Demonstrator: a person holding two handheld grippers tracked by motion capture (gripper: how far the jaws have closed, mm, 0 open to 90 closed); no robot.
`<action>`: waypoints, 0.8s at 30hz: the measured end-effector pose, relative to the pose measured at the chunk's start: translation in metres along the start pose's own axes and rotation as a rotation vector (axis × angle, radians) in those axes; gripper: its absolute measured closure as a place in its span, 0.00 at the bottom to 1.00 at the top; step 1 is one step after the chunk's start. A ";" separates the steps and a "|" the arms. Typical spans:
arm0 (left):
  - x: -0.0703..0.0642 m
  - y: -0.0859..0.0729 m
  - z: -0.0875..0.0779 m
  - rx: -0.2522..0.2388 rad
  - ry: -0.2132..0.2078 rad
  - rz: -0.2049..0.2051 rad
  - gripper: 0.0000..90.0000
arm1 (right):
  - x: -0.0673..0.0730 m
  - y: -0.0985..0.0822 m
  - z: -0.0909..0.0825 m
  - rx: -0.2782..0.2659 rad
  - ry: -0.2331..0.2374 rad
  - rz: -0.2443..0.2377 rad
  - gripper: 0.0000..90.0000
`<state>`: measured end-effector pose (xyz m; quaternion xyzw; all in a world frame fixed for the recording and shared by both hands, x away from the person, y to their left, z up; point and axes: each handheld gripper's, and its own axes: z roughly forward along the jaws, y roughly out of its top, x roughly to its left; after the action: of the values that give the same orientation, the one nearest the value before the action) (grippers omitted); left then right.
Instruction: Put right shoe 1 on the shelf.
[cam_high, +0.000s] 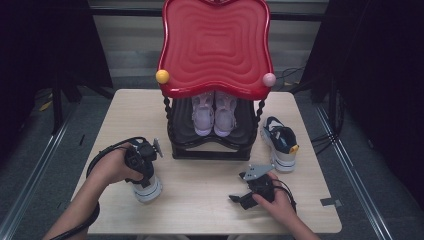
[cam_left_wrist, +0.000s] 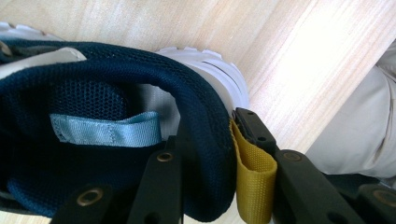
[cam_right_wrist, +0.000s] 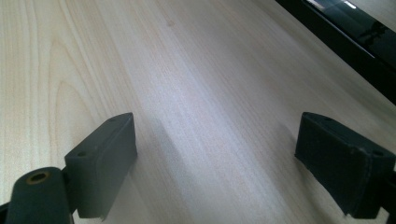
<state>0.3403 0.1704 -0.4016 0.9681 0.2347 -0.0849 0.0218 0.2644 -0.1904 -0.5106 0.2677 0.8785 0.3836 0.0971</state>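
A person is sitting at a pale wooden table (cam_high: 200, 200), a hand-held gripper in each hand. The left gripper (cam_left_wrist: 212, 158) is pinching the padded heel collar of a navy mesh sneaker with a white lugged sole (cam_left_wrist: 107, 107); one jaw is sitting inside the shoe, the other outside against its mustard-yellow woven heel loop (cam_left_wrist: 252, 182). The shoe is standing under that gripper near the table's near-left edge. The right gripper (cam_right_wrist: 215, 154) is resting low over bare wood with its jaws standing wide and holding nothing. Ahead of both is a black shoe rack with a wavy red plastic top (cam_high: 215, 45). A matching navy sneaker (cam_high: 280, 142) is sitting ahead of the right gripper, by the table's right edge.
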 end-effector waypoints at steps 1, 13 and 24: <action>0.000 0.000 -0.002 0.000 0.001 -0.003 0.81 | 0.000 0.000 0.000 0.000 0.000 0.000 0.13; -0.004 -0.003 -0.028 0.021 0.005 0.026 0.81 | 0.000 0.000 0.000 0.001 0.001 0.000 0.13; -0.010 0.000 -0.058 0.014 -0.002 0.035 0.81 | 0.000 0.000 0.000 0.002 0.001 0.000 0.13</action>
<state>0.3408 0.1706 -0.3430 0.9721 0.2173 -0.0870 0.0165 0.2644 -0.1904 -0.5104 0.2677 0.8789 0.3828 0.0965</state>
